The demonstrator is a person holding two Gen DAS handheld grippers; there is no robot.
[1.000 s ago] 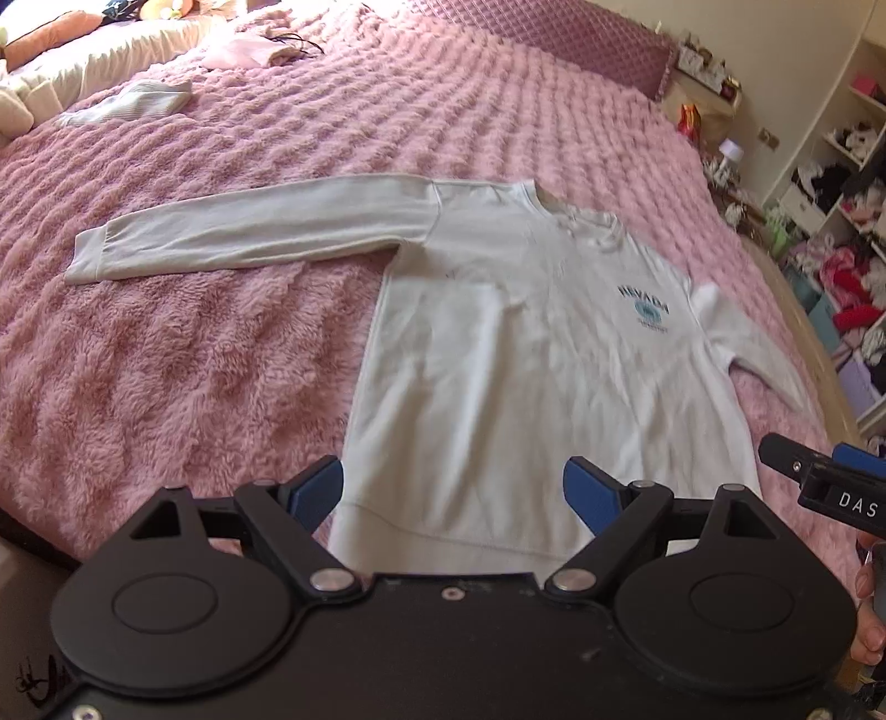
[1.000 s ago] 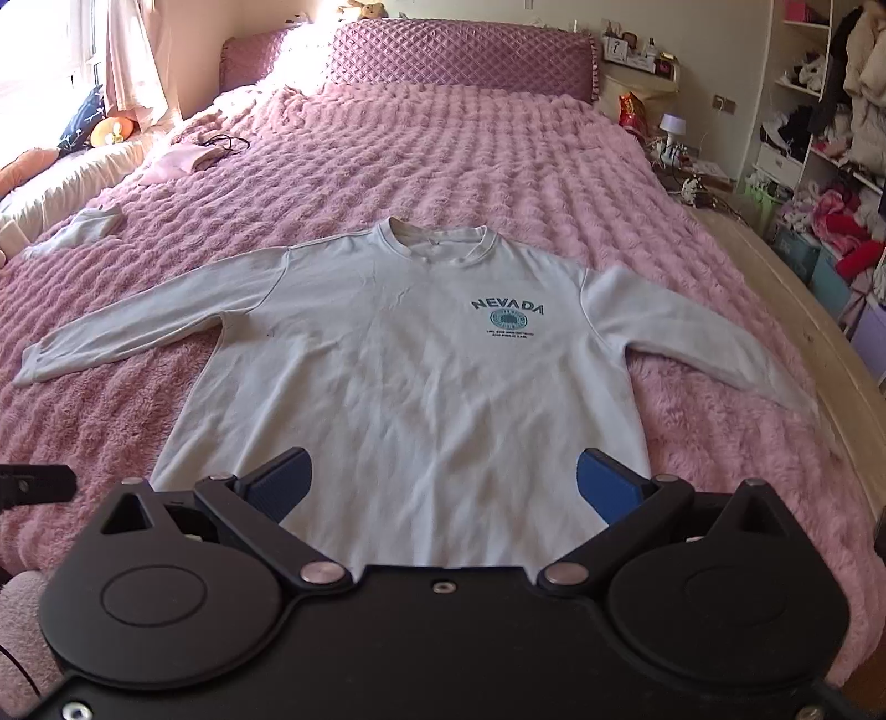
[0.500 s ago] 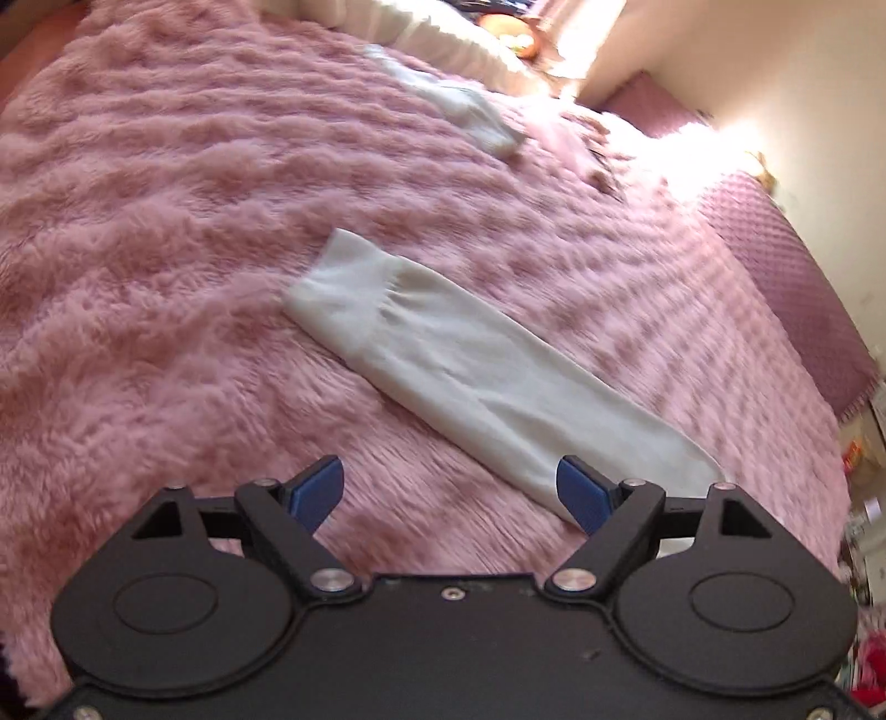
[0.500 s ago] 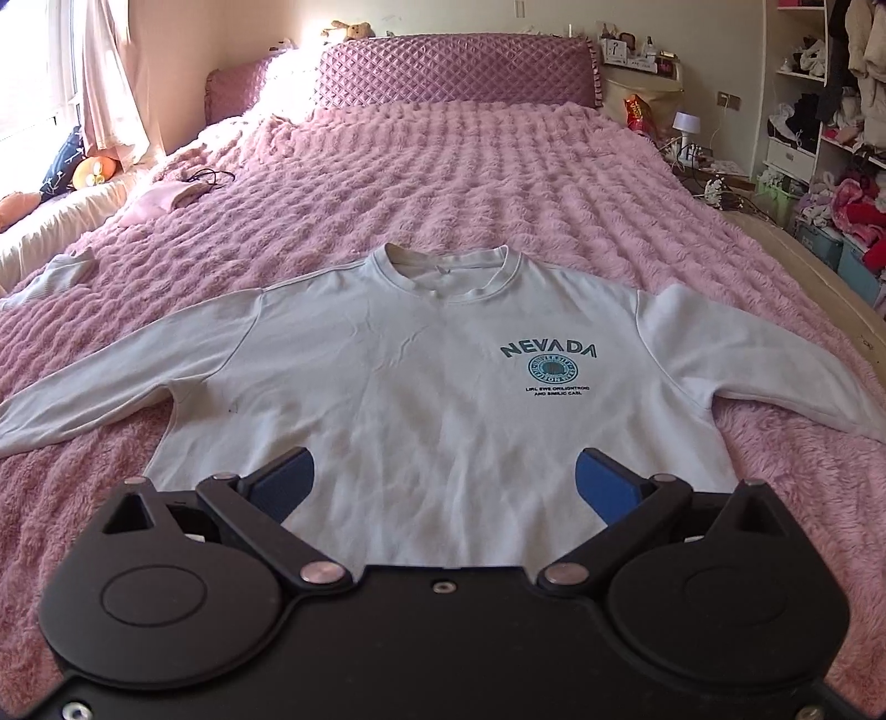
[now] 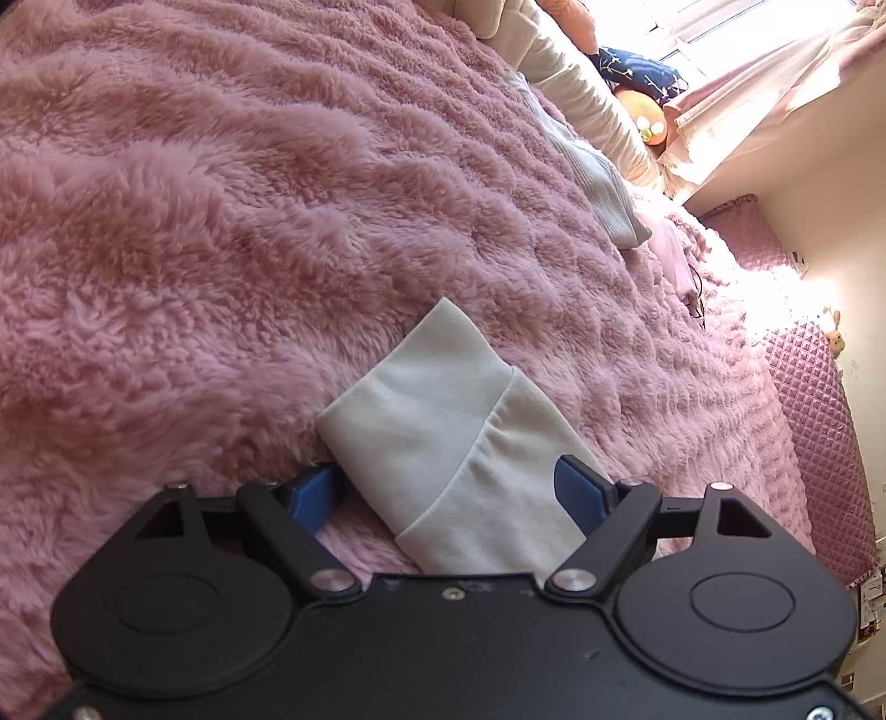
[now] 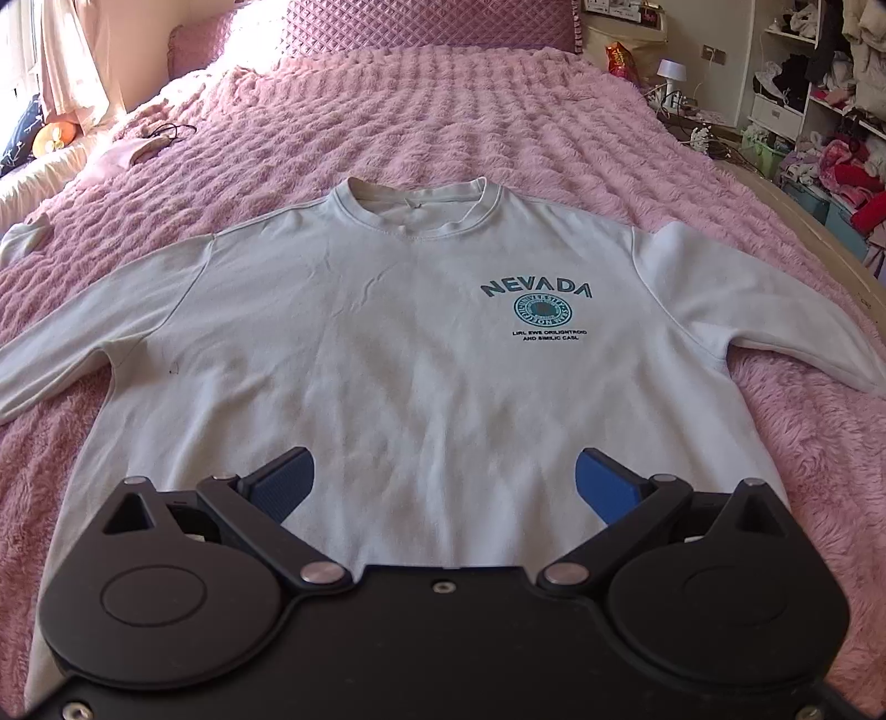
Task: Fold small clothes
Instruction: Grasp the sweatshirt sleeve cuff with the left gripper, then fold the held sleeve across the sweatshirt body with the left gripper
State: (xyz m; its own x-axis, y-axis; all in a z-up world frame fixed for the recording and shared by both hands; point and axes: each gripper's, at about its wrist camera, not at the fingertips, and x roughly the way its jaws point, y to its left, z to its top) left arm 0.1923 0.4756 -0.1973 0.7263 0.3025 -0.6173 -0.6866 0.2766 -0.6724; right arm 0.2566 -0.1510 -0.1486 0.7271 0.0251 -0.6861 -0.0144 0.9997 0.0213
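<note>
— Why was the left tool (image 5: 451, 490) spread around the cuff (image 5: 421, 399)?
— Its jaws had just been closing, not yet pinching; likely to carry the sleeve inward.
— The right tool (image 6: 443, 484)?
— Spread, empty, over the sweatshirt (image 6: 410, 332), which lay flat on the bed (image 6: 443, 122), ready to fold.

- Location type: home bedroom.
- Bed (image 6: 554, 111): wide, covered with pink plush blanket; quilted pink headboard (image 6: 432, 22) at far end.
- Window side: pale curtain (image 5: 775, 72), pillows along bed edge.
- Opposite side: open shelves (image 6: 819, 83) stacked with clothes; small lamp (image 6: 671, 75) near wall socket.
</note>
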